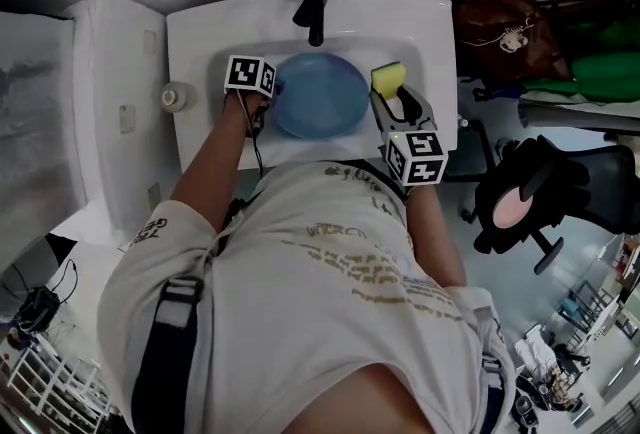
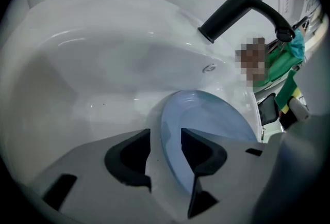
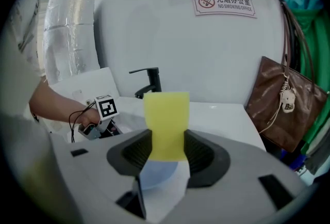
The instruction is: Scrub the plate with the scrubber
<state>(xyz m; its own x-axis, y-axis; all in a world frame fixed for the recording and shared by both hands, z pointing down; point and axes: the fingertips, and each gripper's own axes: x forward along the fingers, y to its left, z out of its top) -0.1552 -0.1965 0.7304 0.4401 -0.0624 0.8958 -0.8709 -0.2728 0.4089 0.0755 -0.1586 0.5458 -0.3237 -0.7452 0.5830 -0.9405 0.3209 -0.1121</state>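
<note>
Head view first: one blue plate sits in the basin of the white sink, its face turned up to the camera, right under the single black faucet. Two grippers are in play, one on each side of it. The left gripper is at the plate's left rim. The right gripper is at the right rim and carries the one yellow scrubber.

Over to the left gripper view: the jaws stand wide apart with the plate's rim running between them. A gap shows on the outer side, so I read that claw as open around the edge and not yet pinching it. In the right gripper view the jaws are closed on the scrubber. It stands upright out of the pads, long axis pointing away along the jaws, and a slice of blue plate shows just below.

Here is what the coming move turns on. The scrubber hangs just beside the plate's right rim, above the sink's edge, not yet touching the blue face as far as I can tell. The plate lies to the right gripper's left and lower down, so the right hand is the one to swing in and down. The left claw likely needs to close on the rim to steady things.
</note>
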